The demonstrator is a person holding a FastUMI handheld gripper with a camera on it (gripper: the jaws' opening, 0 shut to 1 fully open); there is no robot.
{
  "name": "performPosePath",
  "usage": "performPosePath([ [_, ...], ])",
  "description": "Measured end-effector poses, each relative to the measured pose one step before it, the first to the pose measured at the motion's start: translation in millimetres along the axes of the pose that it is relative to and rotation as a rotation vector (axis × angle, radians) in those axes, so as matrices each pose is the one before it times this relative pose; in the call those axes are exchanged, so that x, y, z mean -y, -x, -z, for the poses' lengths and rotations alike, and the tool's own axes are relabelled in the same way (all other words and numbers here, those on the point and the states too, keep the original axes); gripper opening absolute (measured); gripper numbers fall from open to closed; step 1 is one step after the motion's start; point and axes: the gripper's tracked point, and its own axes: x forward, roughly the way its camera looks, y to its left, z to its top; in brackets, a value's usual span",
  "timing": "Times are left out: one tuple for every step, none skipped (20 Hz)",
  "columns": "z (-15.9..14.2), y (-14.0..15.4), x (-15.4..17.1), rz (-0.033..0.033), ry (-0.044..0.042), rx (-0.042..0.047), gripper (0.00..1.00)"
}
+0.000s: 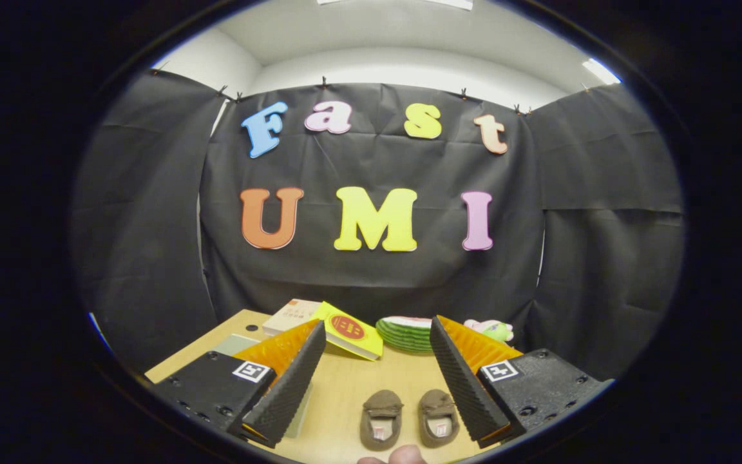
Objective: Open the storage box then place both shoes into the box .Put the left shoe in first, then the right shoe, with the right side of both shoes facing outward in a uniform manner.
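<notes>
Two small brown shoes stand side by side on the wooden table, toes pointing away from me: the left-hand shoe (381,419) and the right-hand shoe (438,417). They lie low between my fingers, nearer the right one. My gripper (377,332) is open, held above the table, with nothing between its fingers. A pale, translucent edge of what may be the storage box (300,403) peeks from under my left finger (290,380); most of it is hidden.
At the far side of the table lie a yellow book (350,332), a light-coloured book (288,316), a green striped watermelon-shaped item (406,334) and a small pink-and-green toy (492,330). A person's fingertip (403,456) shows at the near table edge.
</notes>
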Motion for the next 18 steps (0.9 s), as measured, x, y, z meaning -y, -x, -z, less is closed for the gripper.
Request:
performPosePath([
  [1.88,-0.40,-2.62,-0.00866,-0.00616,-0.00632,1.00],
  [1.09,-0.41,-2.30,-0.00944,-0.00673,-0.00638,1.00],
  [1.20,-1.46,-1.82,-0.00721,-0.00561,-0.00531,1.00],
  [0.54,-1.77,-1.30,-0.00548,-0.00645,-0.00448,1.00],
  [0.64,-0.01,-2.19,-0.00713,-0.01027,-0.00401,1.00],
  [0.98,-0.67,-2.61,-0.00842,-0.00823,-0.00486,1.00],
  [1.65,-1.36,-2.73,-0.00950,-0.00742,-0.00700,1.00],
  [2.59,-1.69,-3.18,-0.01043,-0.00424,-0.00552,1.00],
  [2.37,-1.77,-2.36,-0.01177,-0.00665,-0.00727,1.00],
  [4.09,-1.31,-5.14,-0.01501,-0.01329,-0.01296,1.00],
  [4.95,-1.25,-4.63,-0.01511,-0.01112,-0.01834,1.00],
  [7.19,-2.48,-4.24,-0.01550,-0.00981,-0.01982,1.00],
  [4.91,-1.48,-3.60,-0.01305,-0.00783,-0.01901,1.00],
  [5.73,-2.49,-4.85,-0.01526,-0.00405,-0.01731,1.00],
  [4.22,-2.17,-5.12,-0.01446,-0.00325,-0.01618,1.00],
  [7.23,-2.86,-4.81,-0.01443,-0.00054,-0.02020,1.00],
  [4.97,-2.20,-4.21,-0.01318,-0.00576,-0.01707,1.00],
  [6.41,-3.86,-3.81,-0.01182,-0.00667,-0.01962,1.00],
])
